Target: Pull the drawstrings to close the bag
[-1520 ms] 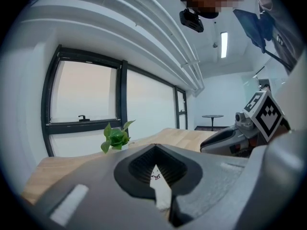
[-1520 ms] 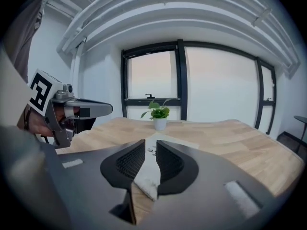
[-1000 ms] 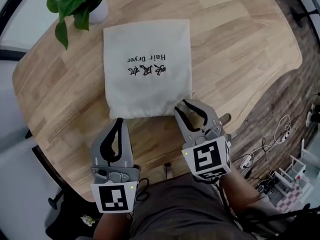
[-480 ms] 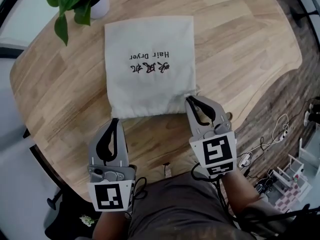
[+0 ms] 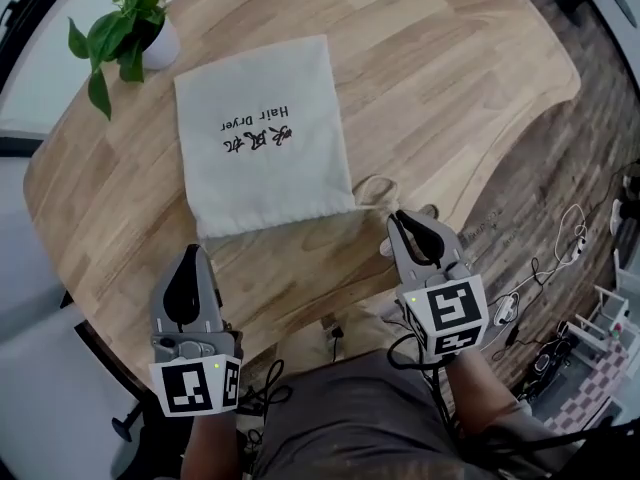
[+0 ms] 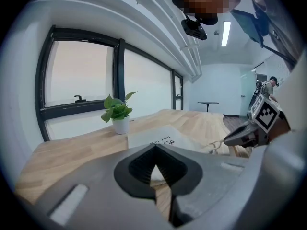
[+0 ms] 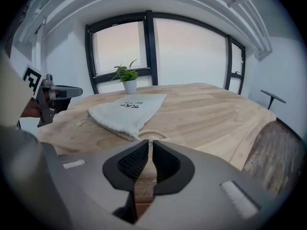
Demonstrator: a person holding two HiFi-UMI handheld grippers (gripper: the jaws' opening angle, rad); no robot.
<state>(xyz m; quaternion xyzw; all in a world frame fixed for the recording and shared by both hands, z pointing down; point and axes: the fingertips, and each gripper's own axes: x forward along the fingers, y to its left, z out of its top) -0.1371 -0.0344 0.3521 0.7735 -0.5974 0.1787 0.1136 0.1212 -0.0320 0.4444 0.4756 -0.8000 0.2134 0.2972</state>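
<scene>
A beige cloth bag (image 5: 265, 133) printed "Hair Dryer" lies flat on the round wooden table (image 5: 470, 78). From its near right corner a drawstring (image 5: 375, 188) loops out to my right gripper (image 5: 403, 218). That gripper's jaws have just been closing to a thin slit, then opening a touch, with the cord pinched between the tips. In the right gripper view the cord (image 7: 151, 134) curves right at the gripper (image 7: 150, 143), and the bag's corner (image 7: 122, 123) looks bunched. My left gripper (image 5: 190, 260) hangs over the table's near left edge, shut and empty, short of the bag.
A small potted plant (image 5: 130, 33) stands at the far left of the table, beyond the bag. Cables and a plug (image 5: 555, 263) lie on the dark floor to the right. Bare wood stretches to the right of the bag. Windows line the far wall (image 7: 144, 47).
My right gripper shut its jaws at the bag's near right corner and drew back to the right, and a cord loop now trails from that corner. The left gripper stayed shut, a little nearer me.
</scene>
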